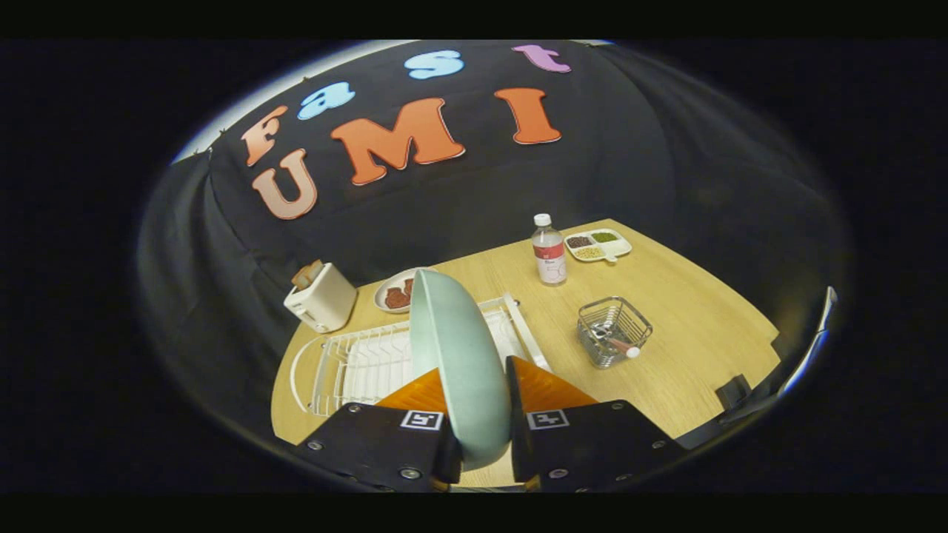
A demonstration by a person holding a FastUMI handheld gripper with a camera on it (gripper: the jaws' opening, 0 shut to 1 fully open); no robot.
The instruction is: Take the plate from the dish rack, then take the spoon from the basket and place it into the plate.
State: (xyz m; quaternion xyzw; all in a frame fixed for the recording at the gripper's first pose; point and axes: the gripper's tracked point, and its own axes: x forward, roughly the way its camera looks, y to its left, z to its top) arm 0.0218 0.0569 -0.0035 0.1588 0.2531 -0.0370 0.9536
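Note:
A pale green plate (455, 348) stands on edge between my two fingers, and my gripper (478, 385) is shut on its rim. The plate is lifted above the white dish rack (355, 366), which lies on the wooden table just beyond and left of the fingers. To the right of the rack stands a small wire basket (614, 331) with a spoon (618, 344) in it; the spoon's light handle end pokes out toward me. The plate hides part of the rack.
A white toaster (321, 297) with bread stands left behind the rack. A small plate with brown food (396, 292) sits behind it. A clear bottle (549, 250) and a divided snack tray (597, 245) stand at the table's far side. Bare wood lies right of the basket.

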